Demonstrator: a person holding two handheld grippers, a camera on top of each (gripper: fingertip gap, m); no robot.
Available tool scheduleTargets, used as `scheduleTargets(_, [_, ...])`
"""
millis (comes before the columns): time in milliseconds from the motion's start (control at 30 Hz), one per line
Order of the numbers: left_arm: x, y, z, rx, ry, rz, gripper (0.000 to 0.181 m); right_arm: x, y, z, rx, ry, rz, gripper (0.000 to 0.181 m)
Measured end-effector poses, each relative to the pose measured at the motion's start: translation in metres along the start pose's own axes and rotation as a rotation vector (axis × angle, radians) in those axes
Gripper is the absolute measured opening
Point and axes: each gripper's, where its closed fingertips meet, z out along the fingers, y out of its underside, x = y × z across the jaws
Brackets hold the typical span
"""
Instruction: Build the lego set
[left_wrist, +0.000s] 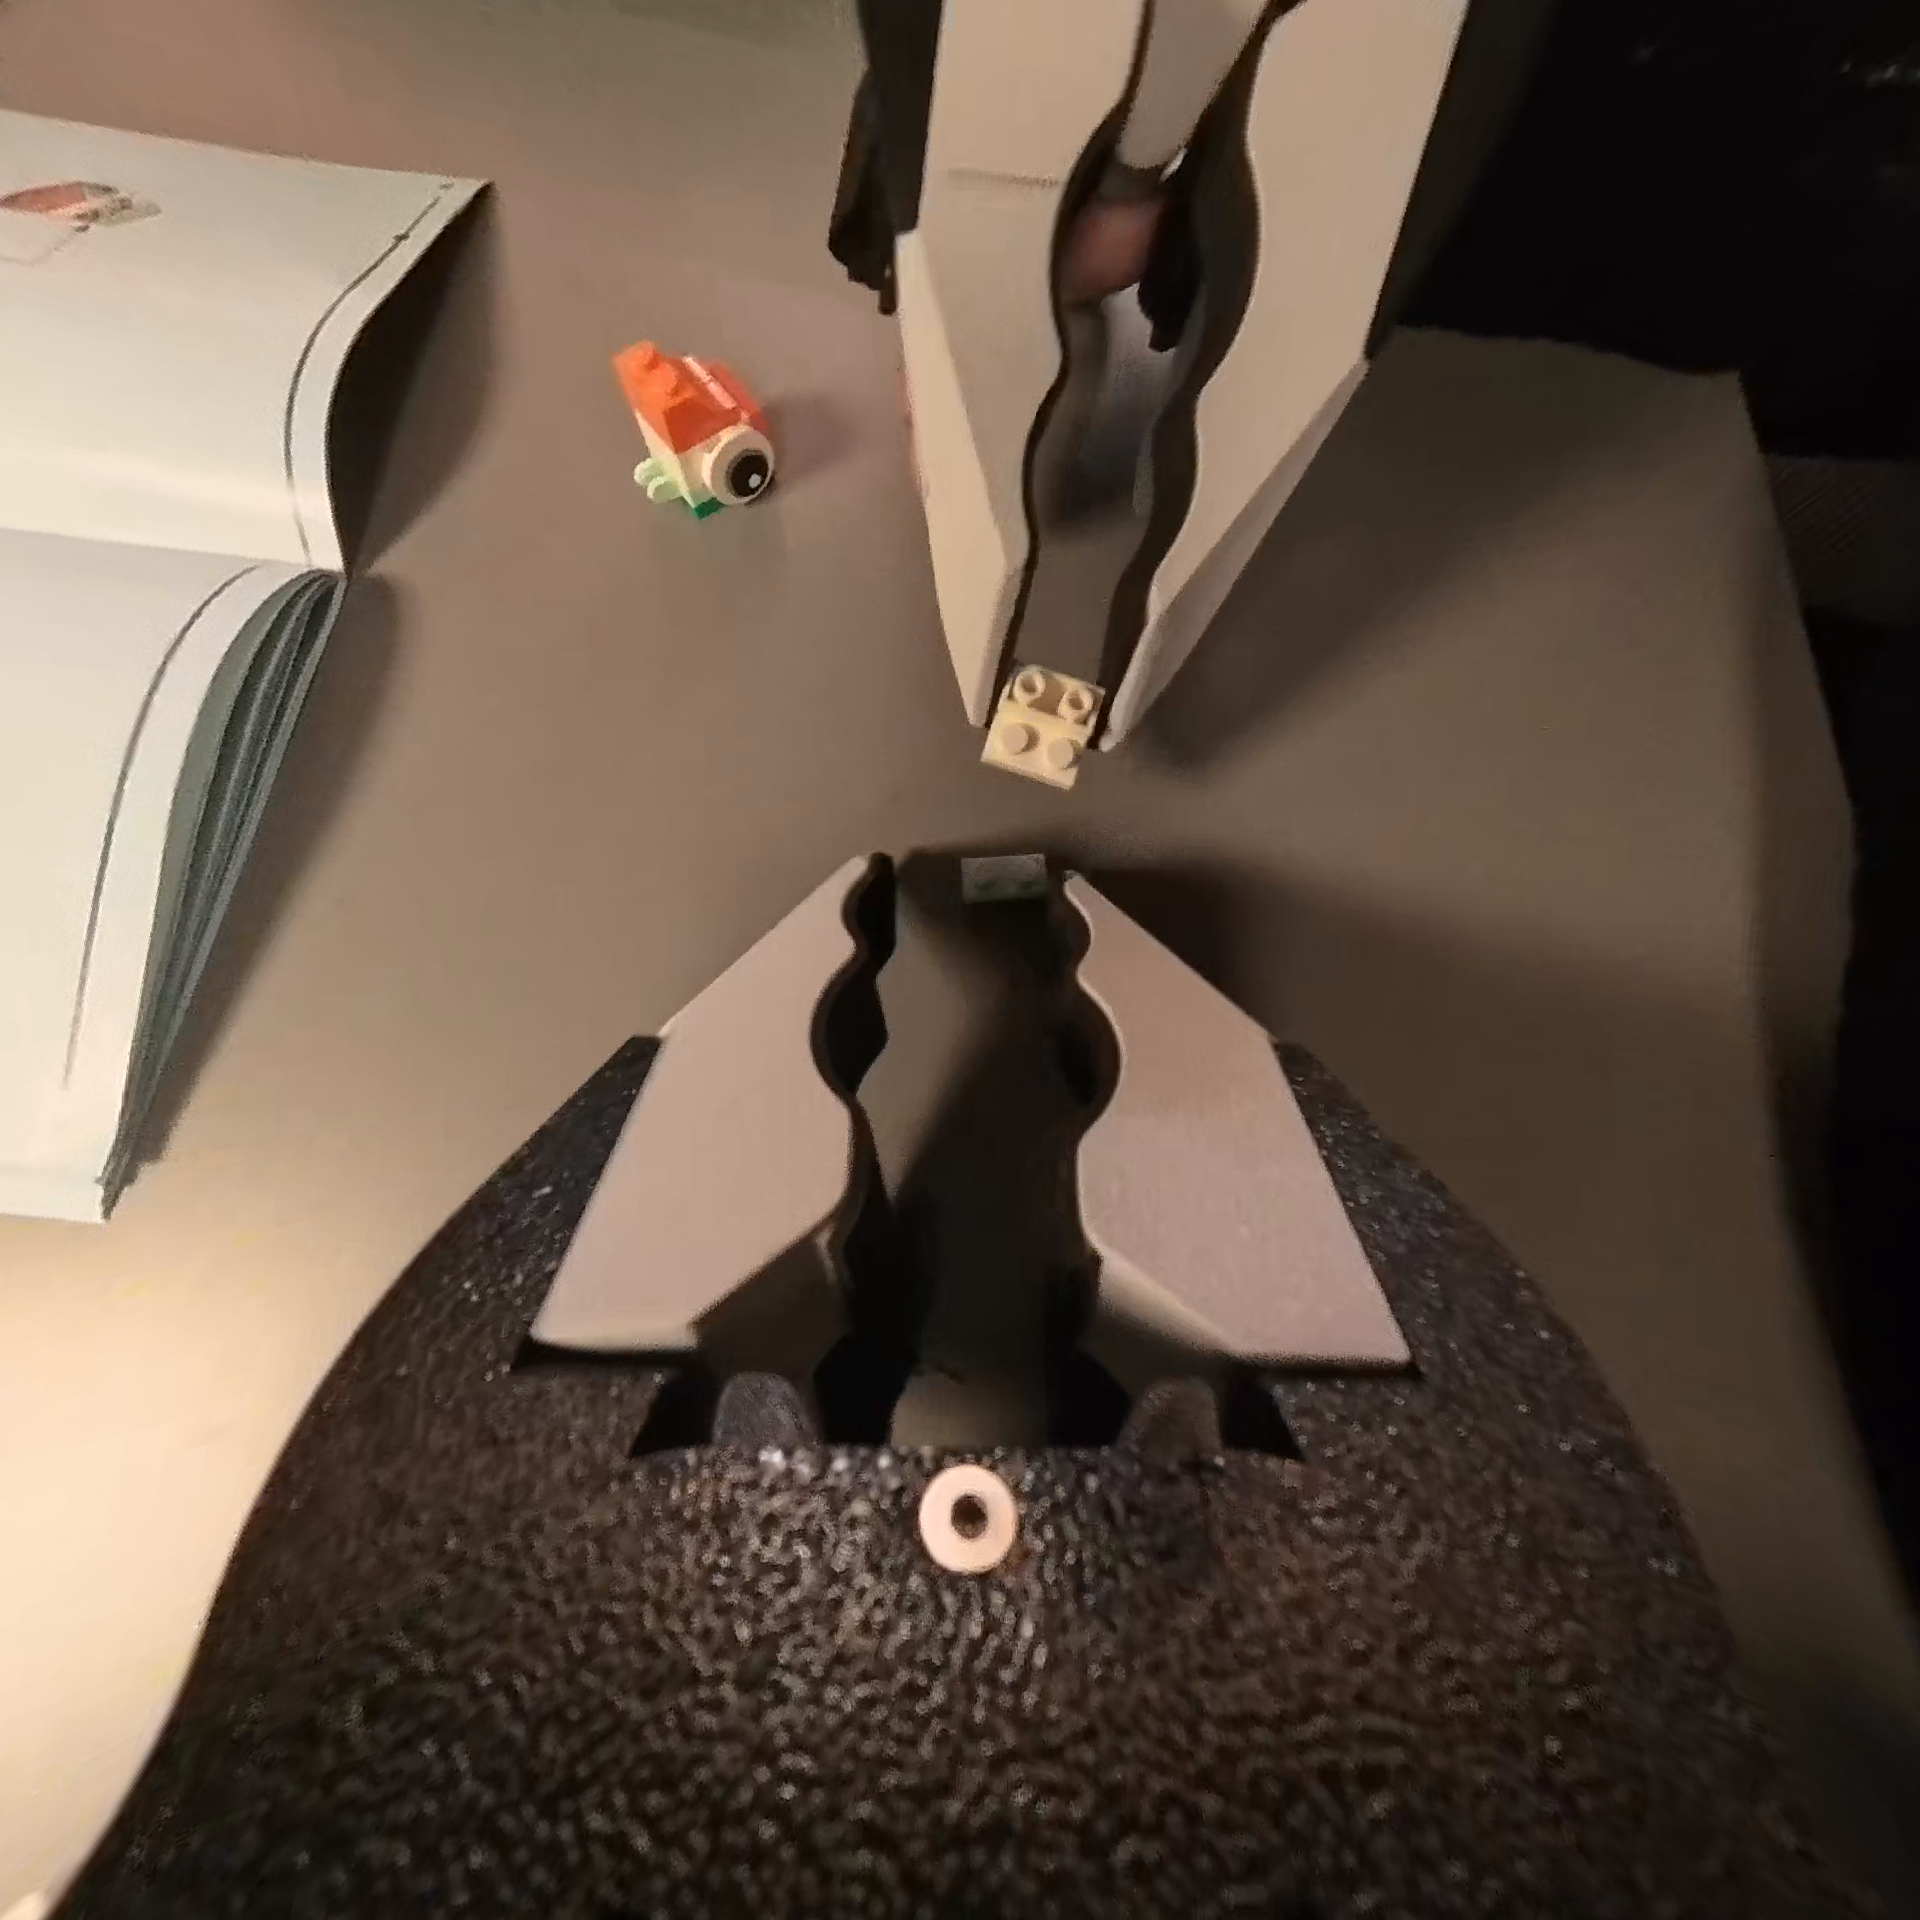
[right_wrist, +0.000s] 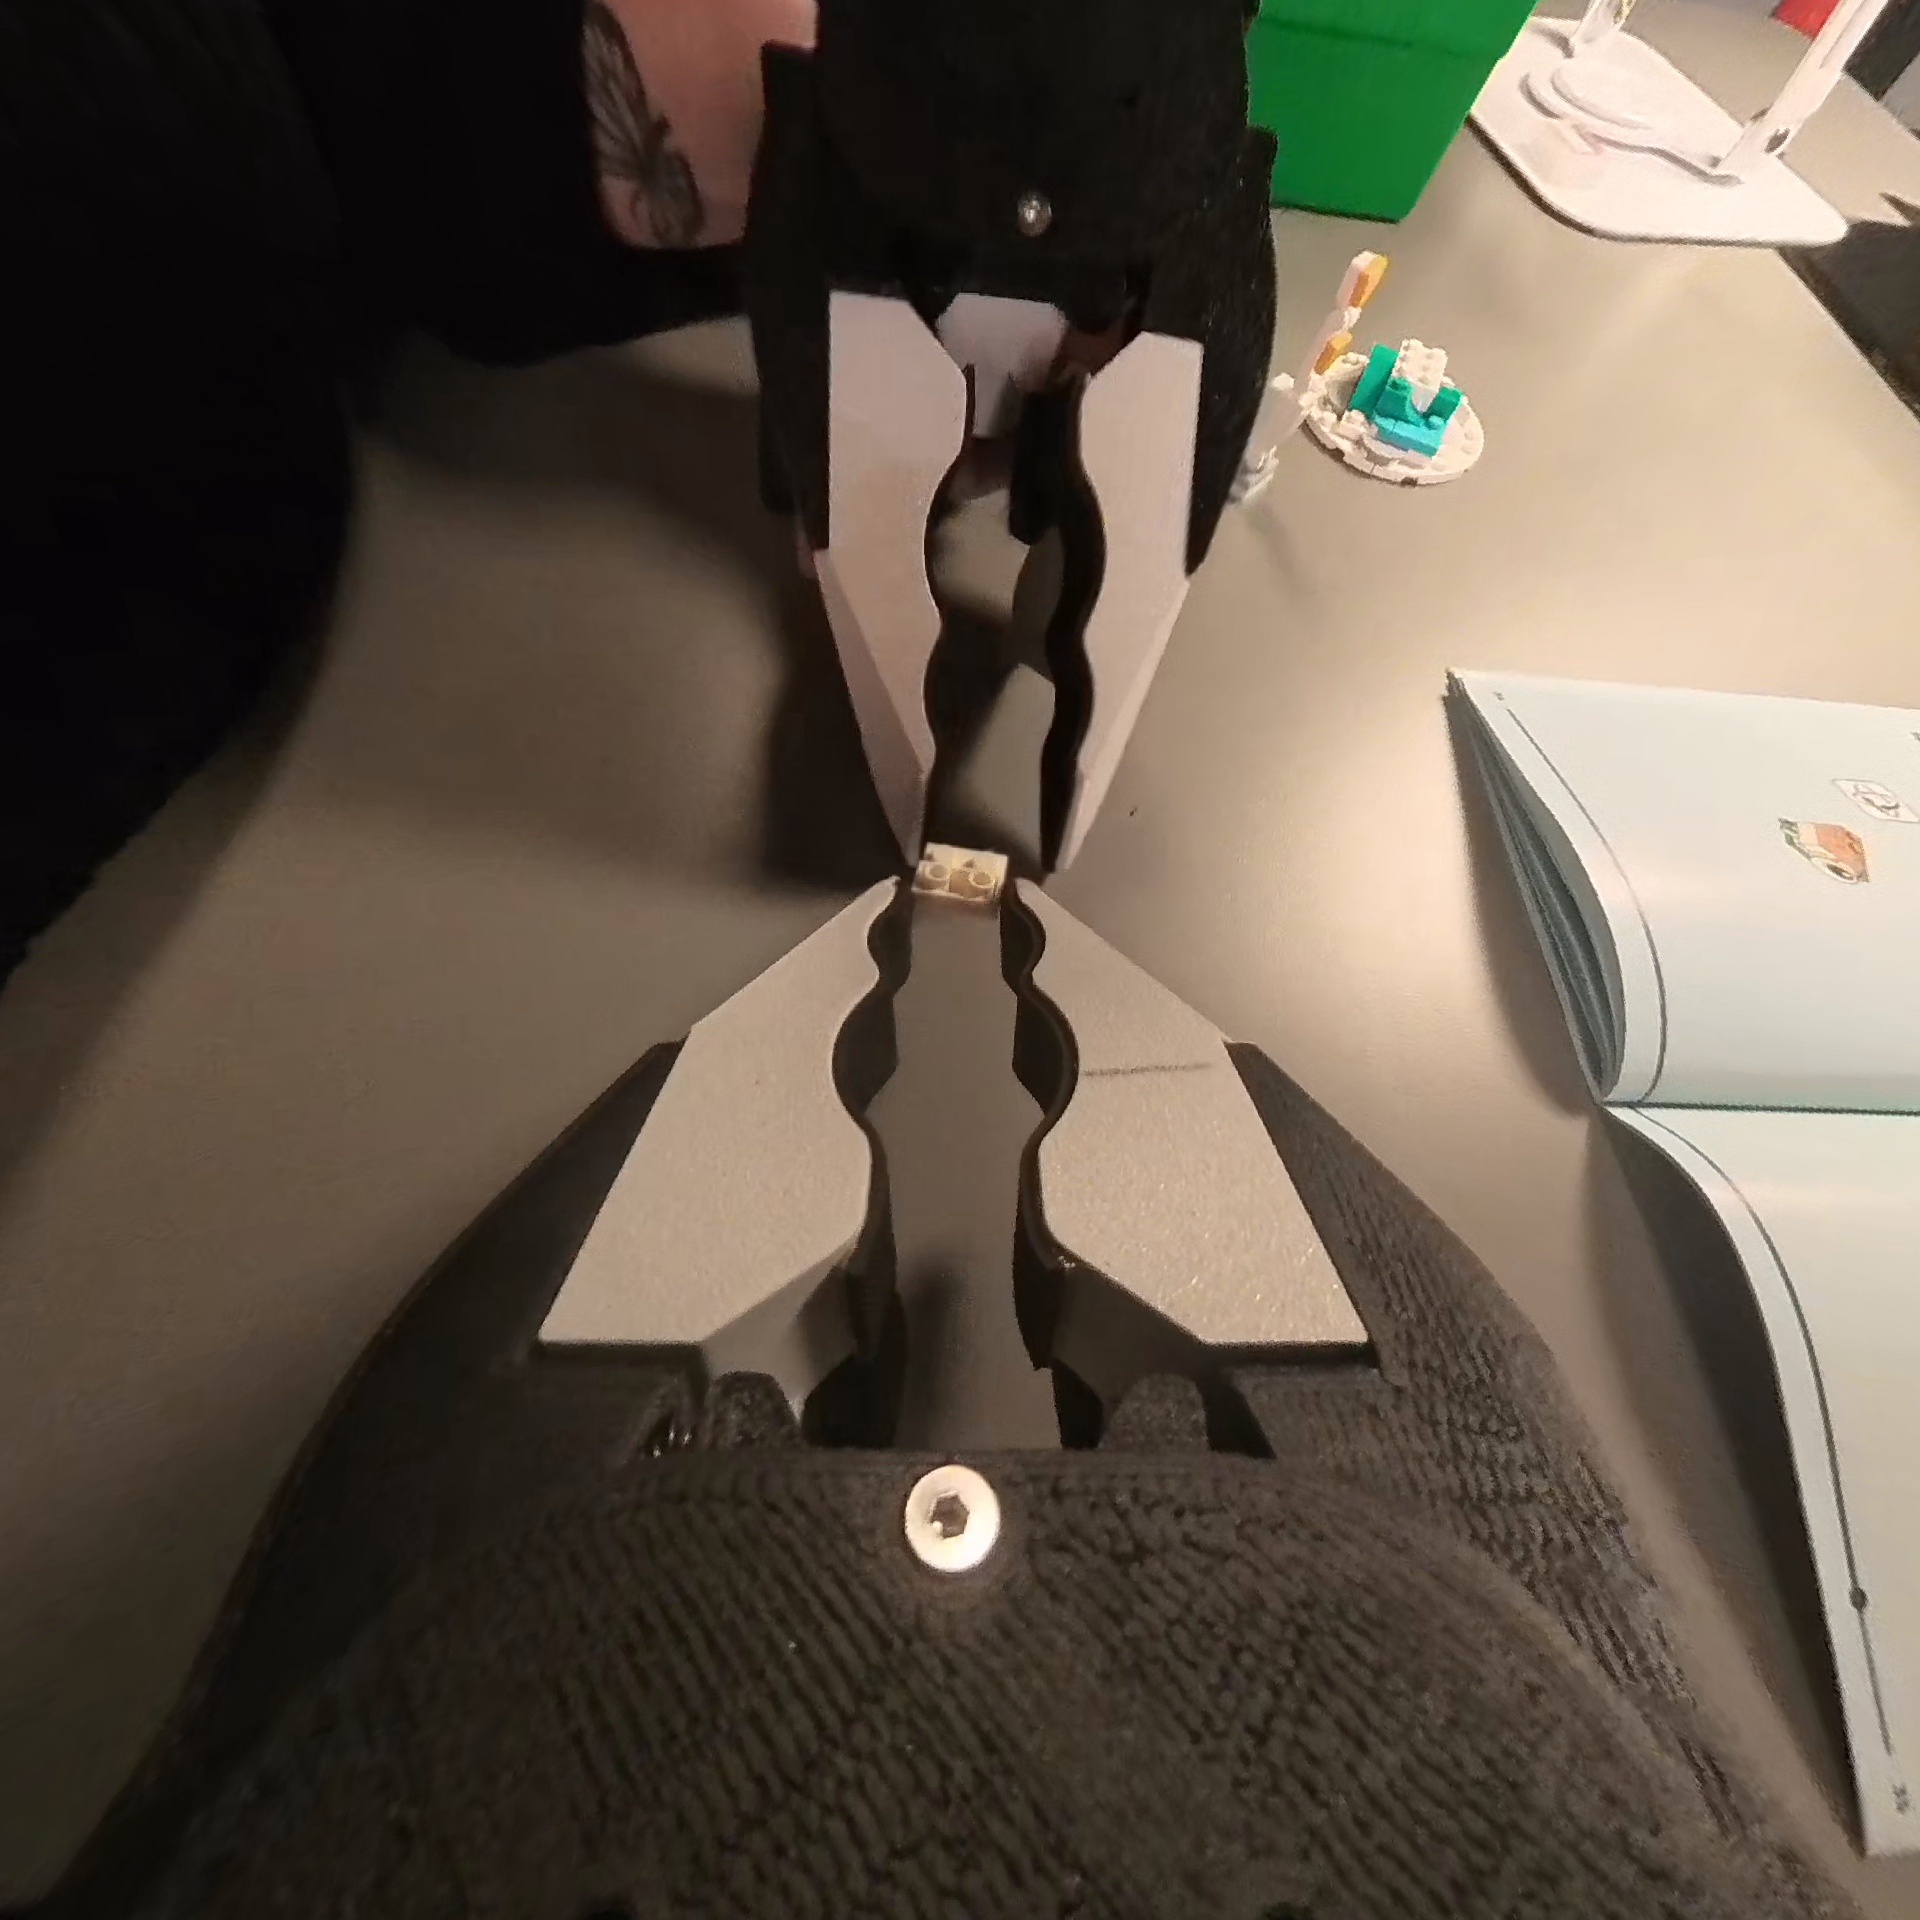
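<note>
My right gripper (right_wrist: 958, 891) is shut on a small cream studded brick (right_wrist: 961, 875) that sticks out past its tips. In the left wrist view the right gripper (left_wrist: 1049, 725) comes down from the top with the brick (left_wrist: 1037, 750). My left gripper (left_wrist: 977, 873) faces it tip to tip, just short of the brick. Its jaws are narrowly apart around a small pale piece (left_wrist: 1003, 878), mostly hidden. In the right wrist view the left gripper (right_wrist: 987, 847) sits right behind the brick. An orange and white build with an eye (left_wrist: 696, 436) lies on the table (left_wrist: 623, 727).
An open instruction booklet (left_wrist: 156, 623) lies beside the grippers; it also shows in the right wrist view (right_wrist: 1714, 935). A small teal and white build on a round plate (right_wrist: 1392, 416), a green box (right_wrist: 1371, 104) and a white stand (right_wrist: 1662, 177) are farther back. The table edge (left_wrist: 1787, 623) is close. My two grippers' fingertips are within a few centimetres of each other.
</note>
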Motion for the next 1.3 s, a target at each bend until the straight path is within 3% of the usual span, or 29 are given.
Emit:
scheduleTargets(33, [0.001, -0.002, -0.002, 0.014, 0.013, -0.031, 0.031, 0.001, -0.003, 0.0, 0.015, 0.011, -0.019, 0.015])
scheduleTargets(233, [0.006, -0.028, -0.024, 0.253, 0.163, -0.293, 0.04, 0.008, -0.028, -0.001, 0.115, 0.175, -0.276, 0.014])
scheduleTargets(367, [0.001, -0.043, -0.039, 0.385, 0.249, -0.441, 0.036, 0.009, -0.038, -0.001, 0.151, 0.258, -0.398, 0.015])
scheduleTargets(700, [0.004, -0.049, -0.042, 0.448, 0.385, -0.587, 0.013, 0.014, -0.042, -0.004, 0.117, 0.381, -0.588, 0.015])
scheduleTargets(1133, [0.01, -0.05, -0.042, 0.457, 0.431, -0.586, 0.003, 0.016, -0.046, -0.006, 0.127, 0.396, -0.577, 0.015])
scheduleTargets(1300, [0.002, -0.052, -0.046, 0.482, 0.322, -0.477, 0.002, 0.016, -0.059, -0.014, 0.273, 0.319, -0.324, 0.016])
